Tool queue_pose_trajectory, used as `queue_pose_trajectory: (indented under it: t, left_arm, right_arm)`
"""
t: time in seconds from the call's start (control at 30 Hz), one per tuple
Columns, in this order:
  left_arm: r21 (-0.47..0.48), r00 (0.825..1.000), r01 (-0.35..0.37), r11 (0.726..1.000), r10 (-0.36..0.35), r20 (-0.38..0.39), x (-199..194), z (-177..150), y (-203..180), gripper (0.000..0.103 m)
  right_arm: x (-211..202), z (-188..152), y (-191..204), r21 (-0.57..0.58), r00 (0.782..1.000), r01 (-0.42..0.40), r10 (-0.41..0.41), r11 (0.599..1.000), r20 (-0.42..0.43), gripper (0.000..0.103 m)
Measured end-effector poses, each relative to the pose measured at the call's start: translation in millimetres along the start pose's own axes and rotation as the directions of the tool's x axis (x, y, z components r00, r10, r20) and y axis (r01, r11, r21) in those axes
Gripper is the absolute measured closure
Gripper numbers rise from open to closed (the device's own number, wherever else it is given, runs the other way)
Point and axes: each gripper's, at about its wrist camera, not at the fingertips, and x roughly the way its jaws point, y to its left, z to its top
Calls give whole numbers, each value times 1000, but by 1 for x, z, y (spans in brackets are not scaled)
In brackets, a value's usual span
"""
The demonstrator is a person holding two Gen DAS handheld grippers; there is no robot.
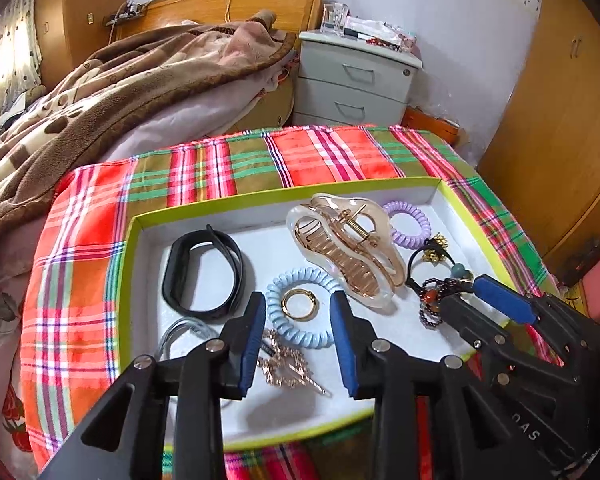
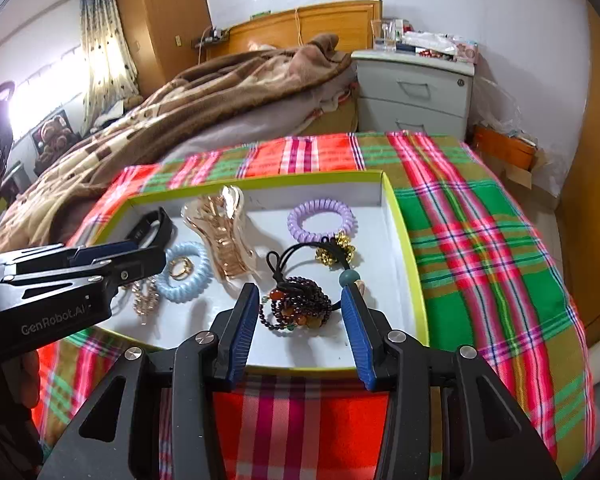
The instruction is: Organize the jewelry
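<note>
A lime-rimmed white tray (image 1: 128,264) lies on a plaid cloth and holds the jewelry. My left gripper (image 1: 298,304) stands open just above a pale blue coil hair tie (image 1: 284,332) with a gold ring (image 1: 285,305) inside it; nothing is between its fingers. A gold hairpin (image 1: 288,368) lies under its left finger. My right gripper (image 2: 300,296) stands open over a dark bead bracelet (image 2: 300,308), with its pads clear of the beads. The tray also holds a black wristband (image 1: 204,276), a large champagne claw clip (image 1: 348,252), a purple coil tie (image 2: 320,206) and a black elastic with a gold flower (image 2: 334,252).
The plaid cloth (image 2: 480,240) covers a small table with a drop past its edges. A bed with a brown blanket (image 1: 100,92) lies behind on the left. A grey nightstand (image 1: 352,80) stands at the back and a wooden wardrobe (image 1: 560,120) on the right.
</note>
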Motion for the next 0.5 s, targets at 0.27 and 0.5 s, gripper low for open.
queue_pose_trajectory:
  t: [0.27, 0.5]
  left_arm:
    - [-26, 996, -68, 997, 69, 53, -35, -18, -2, 67]
    - [-51, 989, -130, 990, 133, 70, -55, -42, -4, 67]
  right_arm:
    - [-30, -5, 11, -14, 998, 7, -6, 1000, 55, 59]
    - [-45, -11, 20, -25, 997, 11, -9, 1000, 76, 59]
